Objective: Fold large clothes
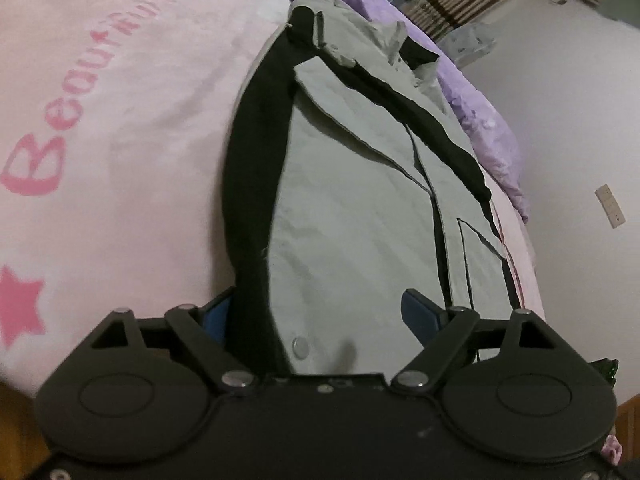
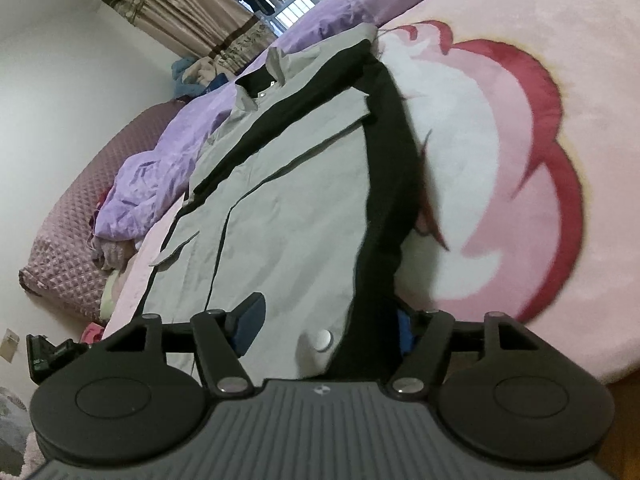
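Observation:
A grey jacket (image 1: pixel 352 208) with black bands lies flat on the pink blanket (image 1: pixel 132 92), collar at the far end and hem towards me. Its black-edged sleeves are folded in over the body. My left gripper (image 1: pixel 320 312) stands open over the hem's left part, one blue pad (image 1: pixel 420 312) on the grey cloth and the other beside the black band. In the right wrist view the same jacket (image 2: pixel 280 208) fills the middle. My right gripper (image 2: pixel 328 320) is open astride the hem near a white snap (image 2: pixel 322 340), its right pad half hidden behind the black band.
A crumpled purple duvet (image 2: pixel 168 148) lies along the far side of the jacket, over a quilted mauve mattress (image 2: pixel 68 224). Curtains (image 2: pixel 192 12) and a window are beyond. The blanket carries a large red-and-white print (image 2: pixel 500 184). A pale wall (image 1: pixel 572 120) borders the bed.

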